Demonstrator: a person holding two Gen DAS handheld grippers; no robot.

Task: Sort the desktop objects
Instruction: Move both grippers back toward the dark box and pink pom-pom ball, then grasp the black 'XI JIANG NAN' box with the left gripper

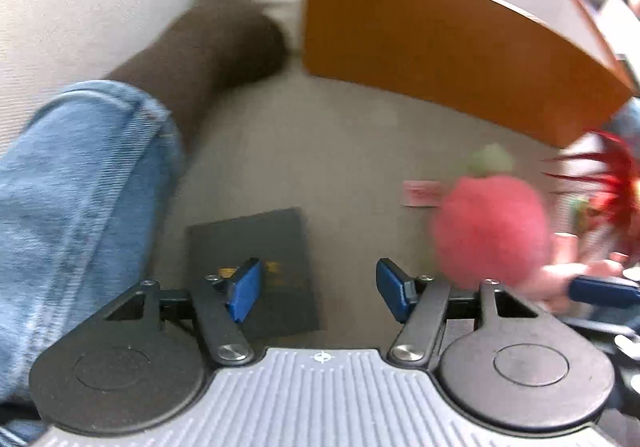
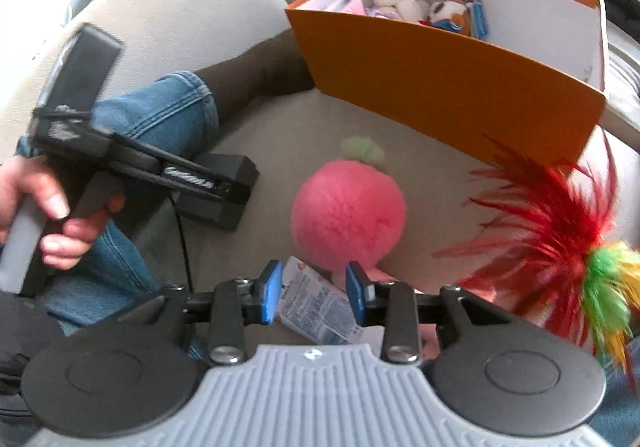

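Note:
A pink plush ball with a green top [image 2: 347, 216] lies on the beige couch seat, just ahead of my right gripper [image 2: 315, 296], which is open and empty above a white printed packet [image 2: 316, 307]. The ball also shows blurred in the left wrist view [image 1: 490, 229]. My left gripper [image 1: 318, 293] is open and empty, hovering over a dark flat booklet [image 1: 276, 247]. An orange box [image 2: 448, 75] with white inside holds several plush toys [image 2: 404, 5]. A red feather toy with a green and yellow base [image 2: 560, 231] lies at the right.
A leg in blue jeans [image 1: 72, 215] with a dark sock [image 1: 216, 55] lies at the left. The left hand-held gripper body [image 2: 132, 167] shows in the right wrist view. A pink card [image 1: 422, 194] lies near the ball. Beige cushions [image 2: 168, 23] rise behind.

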